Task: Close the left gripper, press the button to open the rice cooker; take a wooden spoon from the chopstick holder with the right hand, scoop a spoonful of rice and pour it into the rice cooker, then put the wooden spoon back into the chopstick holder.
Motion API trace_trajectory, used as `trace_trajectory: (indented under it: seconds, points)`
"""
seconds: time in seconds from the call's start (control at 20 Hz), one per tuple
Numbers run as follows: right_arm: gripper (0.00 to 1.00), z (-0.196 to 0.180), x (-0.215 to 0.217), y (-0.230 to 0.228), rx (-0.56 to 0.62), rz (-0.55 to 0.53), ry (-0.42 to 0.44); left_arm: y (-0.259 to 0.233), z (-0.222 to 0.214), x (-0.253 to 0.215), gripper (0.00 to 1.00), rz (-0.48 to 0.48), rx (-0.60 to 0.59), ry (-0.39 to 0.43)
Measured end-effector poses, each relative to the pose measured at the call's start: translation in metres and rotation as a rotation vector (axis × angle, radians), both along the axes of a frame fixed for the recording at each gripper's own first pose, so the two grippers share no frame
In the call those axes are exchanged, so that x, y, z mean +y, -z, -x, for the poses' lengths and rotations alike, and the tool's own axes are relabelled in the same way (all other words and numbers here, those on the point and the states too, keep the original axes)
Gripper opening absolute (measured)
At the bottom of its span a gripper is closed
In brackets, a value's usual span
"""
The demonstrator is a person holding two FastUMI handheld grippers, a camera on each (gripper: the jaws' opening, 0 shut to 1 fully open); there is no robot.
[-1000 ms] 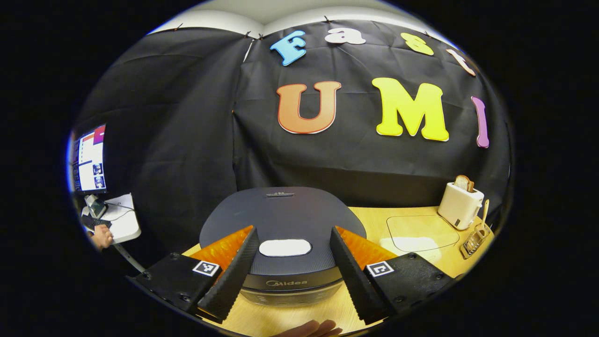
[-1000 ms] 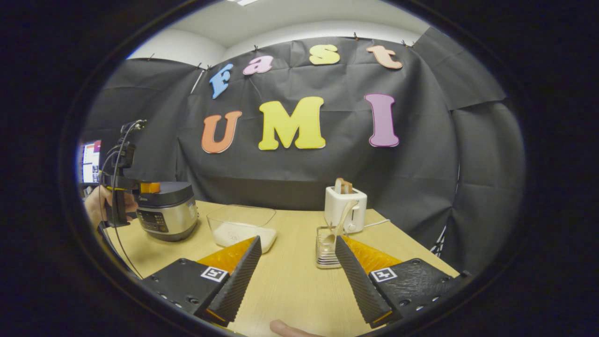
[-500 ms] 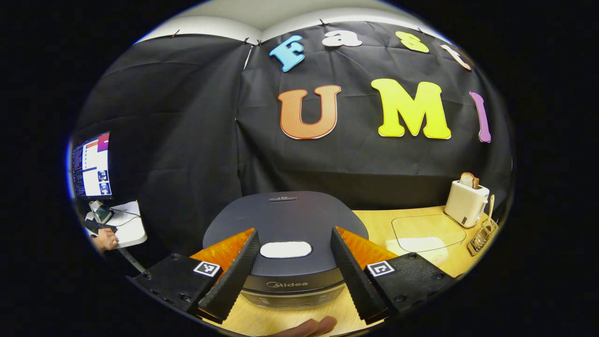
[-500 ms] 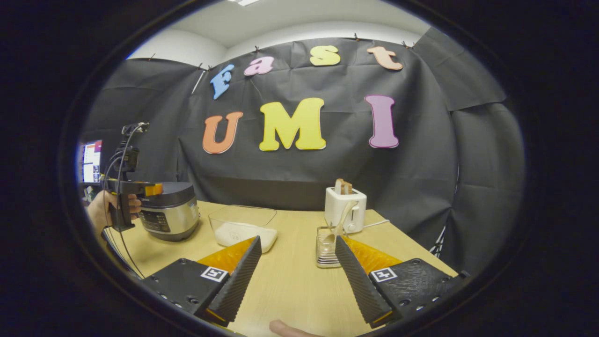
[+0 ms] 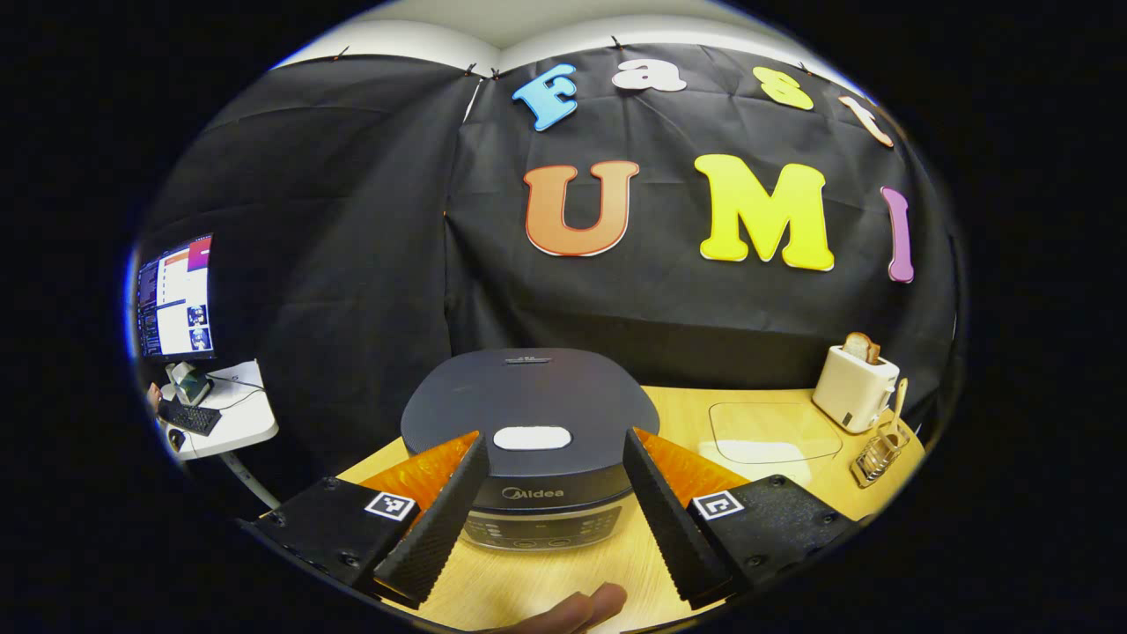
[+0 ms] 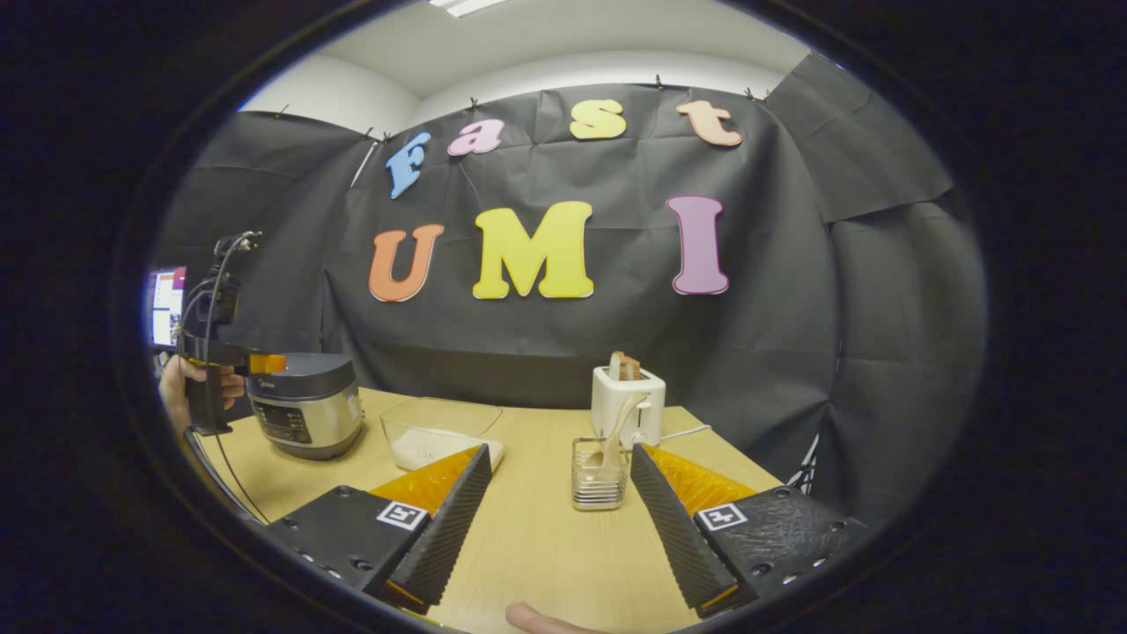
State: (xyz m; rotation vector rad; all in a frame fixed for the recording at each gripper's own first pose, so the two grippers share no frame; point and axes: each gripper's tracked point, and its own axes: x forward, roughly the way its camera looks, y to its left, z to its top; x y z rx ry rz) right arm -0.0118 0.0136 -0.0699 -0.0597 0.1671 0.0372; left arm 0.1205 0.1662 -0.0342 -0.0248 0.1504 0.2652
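The dark rice cooker [image 5: 528, 401] stands with its lid down, and its white button [image 5: 532, 438] faces up near the front edge. My left gripper [image 5: 553, 440] is open, its fingers spread on either side of the cooker's front, short of the button. In the right gripper view the cooker [image 6: 304, 414] is at the far left with the left gripper [image 6: 267, 363] at its top edge, held by a hand. My right gripper [image 6: 559, 453] is open and empty above the table. Ahead of it the wire chopstick holder [image 6: 599, 475] holds the wooden spoon [image 6: 616, 427]. A glass bowl of rice [image 6: 438, 436] sits between cooker and holder.
A white toaster [image 6: 627, 401] with bread stands behind the holder. The wooden table [image 6: 546, 546] stretches under my right gripper. In the left gripper view the bowl [image 5: 775, 431], toaster [image 5: 850, 387] and holder [image 5: 872, 453] line the right side. A monitor [image 5: 172, 295] and side desk are far left.
The left gripper has drawn back from the cooker, so its front panel now shows. The right gripper has shifted, and the holder now sits between its fingers in view. Both stay open.
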Motion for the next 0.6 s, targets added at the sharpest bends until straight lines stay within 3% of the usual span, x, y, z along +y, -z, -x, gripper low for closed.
trace_trajectory:
  seconds: [0.6]
  points:
    - [0.97, 0.012, -0.002, -0.001, -0.023, 0.014, 0.013, 0.018, 0.091, -0.081, 0.98, 0.054, -0.089, 0.168]
